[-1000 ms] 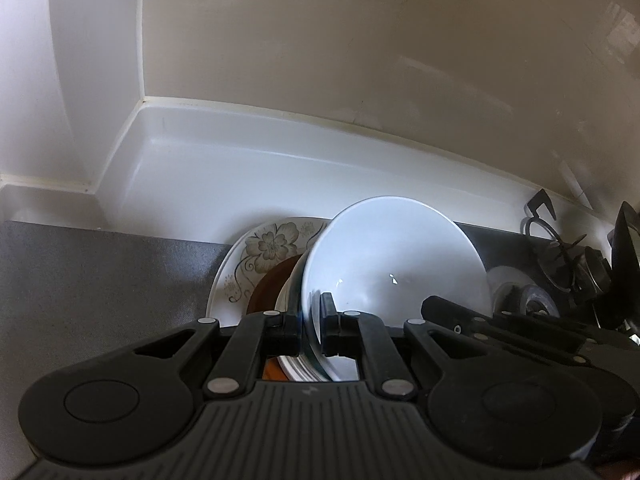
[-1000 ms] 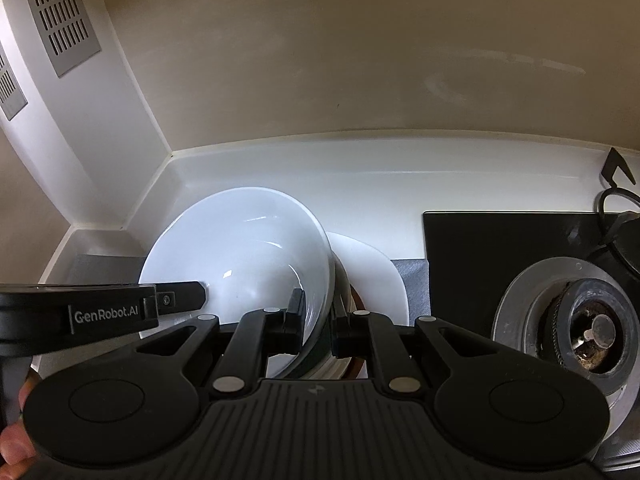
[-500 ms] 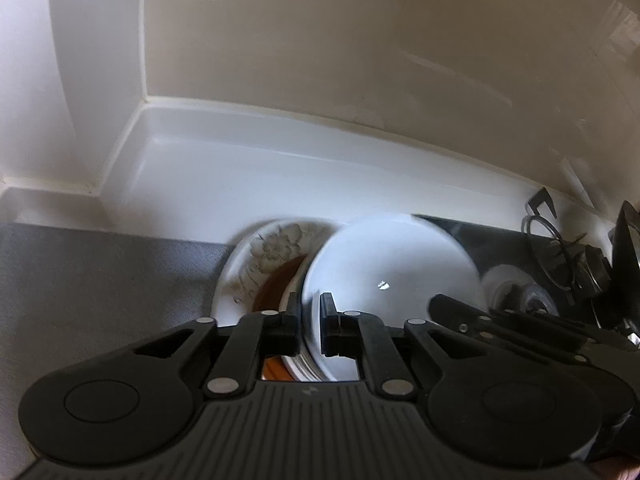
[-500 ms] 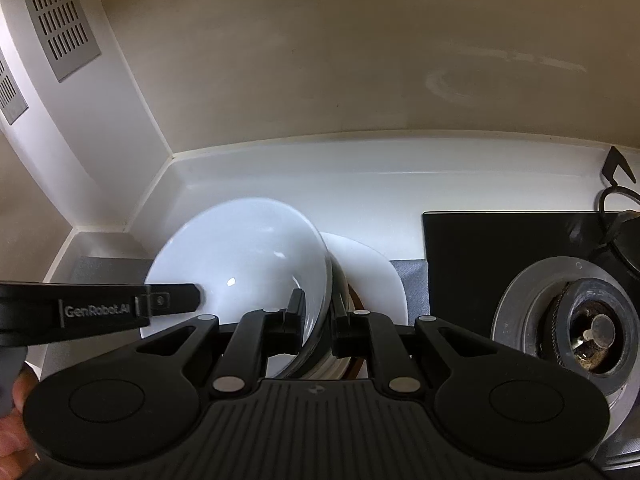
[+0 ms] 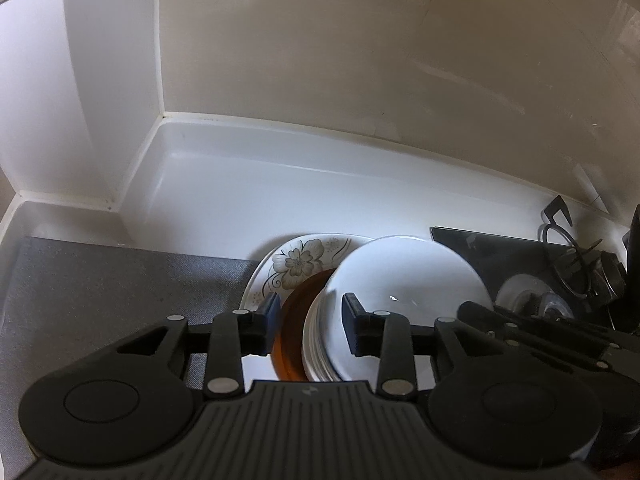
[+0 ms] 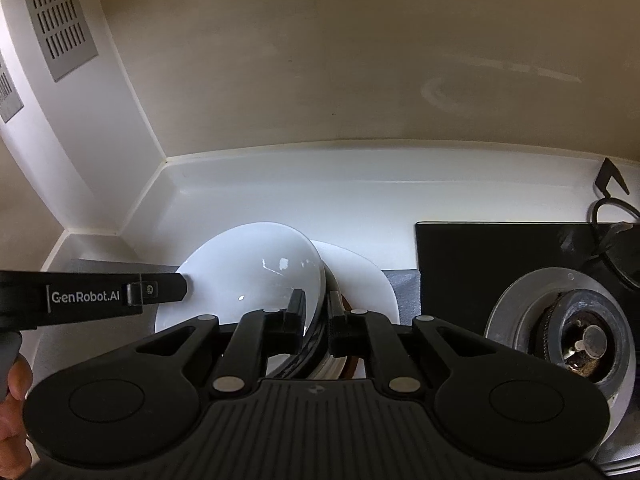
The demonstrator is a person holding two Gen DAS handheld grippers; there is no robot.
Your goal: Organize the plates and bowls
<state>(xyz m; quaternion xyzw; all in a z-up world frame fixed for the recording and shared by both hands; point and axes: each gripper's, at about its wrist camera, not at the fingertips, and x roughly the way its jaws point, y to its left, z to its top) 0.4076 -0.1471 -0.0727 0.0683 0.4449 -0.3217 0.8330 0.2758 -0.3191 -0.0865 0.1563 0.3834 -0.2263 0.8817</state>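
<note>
A white bowl sits tilted on a stack of white dishes, inside a brown plate that lies on a floral plate. My left gripper has its jaws opening. The bowl's near rim and the brown plate's edge lie between them, and the pads do not press on either. My right gripper is shut on the bowl's right rim. The left gripper's finger reaches the bowl from the left in the right wrist view. A white plate shows behind the bowl.
The dishes stand on a grey mat on a white counter with a raised back ledge and a corner wall on the left. A black stove top with a gas burner lies close on the right. A person's fingers hold the left tool.
The left jaws, shut on the bowl's rim before, have spread apart and let it go. The bowl has tipped down flatter onto the stack. The right gripper keeps its grip.
</note>
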